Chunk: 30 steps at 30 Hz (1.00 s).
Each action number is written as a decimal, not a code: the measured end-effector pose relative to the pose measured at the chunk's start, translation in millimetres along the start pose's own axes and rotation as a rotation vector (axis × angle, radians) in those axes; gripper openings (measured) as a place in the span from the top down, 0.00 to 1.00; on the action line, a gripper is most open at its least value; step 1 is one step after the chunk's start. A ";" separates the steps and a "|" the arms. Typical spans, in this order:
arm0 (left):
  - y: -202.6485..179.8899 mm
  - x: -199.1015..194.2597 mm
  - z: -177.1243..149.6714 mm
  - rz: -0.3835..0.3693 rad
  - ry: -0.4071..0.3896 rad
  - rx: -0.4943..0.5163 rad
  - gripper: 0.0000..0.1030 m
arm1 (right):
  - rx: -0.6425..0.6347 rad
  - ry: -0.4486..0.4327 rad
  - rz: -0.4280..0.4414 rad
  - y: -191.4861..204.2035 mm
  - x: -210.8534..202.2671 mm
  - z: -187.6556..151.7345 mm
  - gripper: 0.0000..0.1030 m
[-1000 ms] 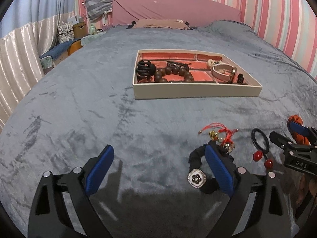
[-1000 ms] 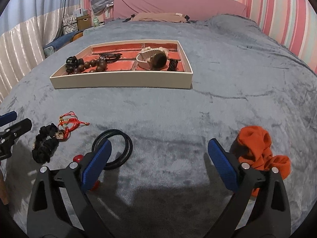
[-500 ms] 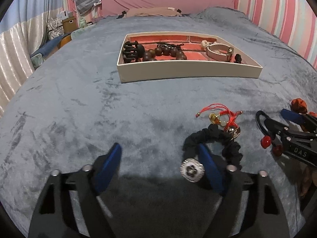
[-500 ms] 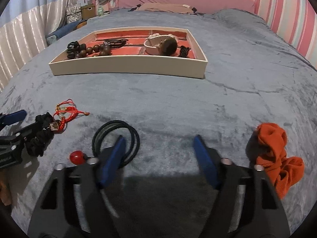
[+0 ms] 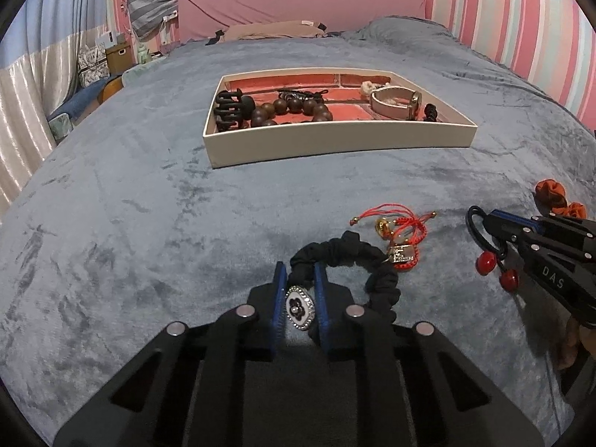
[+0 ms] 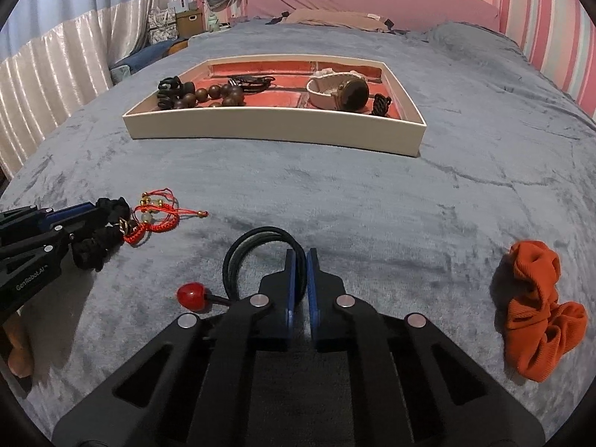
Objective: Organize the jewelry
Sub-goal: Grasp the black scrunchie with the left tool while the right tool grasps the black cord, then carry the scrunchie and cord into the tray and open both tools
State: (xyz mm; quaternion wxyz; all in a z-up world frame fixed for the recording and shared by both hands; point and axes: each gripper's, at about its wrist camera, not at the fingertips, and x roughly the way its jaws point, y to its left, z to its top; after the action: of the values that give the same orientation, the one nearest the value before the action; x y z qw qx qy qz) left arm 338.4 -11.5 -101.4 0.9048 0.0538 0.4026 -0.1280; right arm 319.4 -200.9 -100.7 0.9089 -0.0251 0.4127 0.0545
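My left gripper [image 5: 300, 283] is pinched tight on the black scrunchie [image 5: 380, 283], right by its shiny flower charm [image 5: 300, 307]. The red string bracelet [image 5: 402, 231] touches it. My right gripper [image 6: 301, 268] is squeezed on the black hair tie [image 6: 238, 257]. The orange scrunchie [image 6: 536, 316] sits near the bed's [image 6: 372, 205] right edge. The jewelry tray [image 6: 275, 132] is farther back.

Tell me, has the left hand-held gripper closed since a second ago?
Yes. The left hand-held gripper was wide open beside the black scrunchie; now its fingers have come together, pinching the scrunchie at its charm.
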 end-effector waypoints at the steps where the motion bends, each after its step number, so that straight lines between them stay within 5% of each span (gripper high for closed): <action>1: -0.3 -1.2 -0.4 0.000 -0.004 0.000 0.86 | 0.000 -0.008 0.000 0.0 -1.7 0.1 0.94; 30: 1.0 -68.8 32.8 -0.055 -0.163 -0.026 0.88 | 0.024 -0.119 0.016 -8.6 -34.5 17.5 0.94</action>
State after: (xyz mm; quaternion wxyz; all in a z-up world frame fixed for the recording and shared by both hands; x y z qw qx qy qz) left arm 317.9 -4.1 -28.4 0.9313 0.0204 0.3305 -0.1516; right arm 310.9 -210.6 -63.2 0.9315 -0.0074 0.3589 0.0581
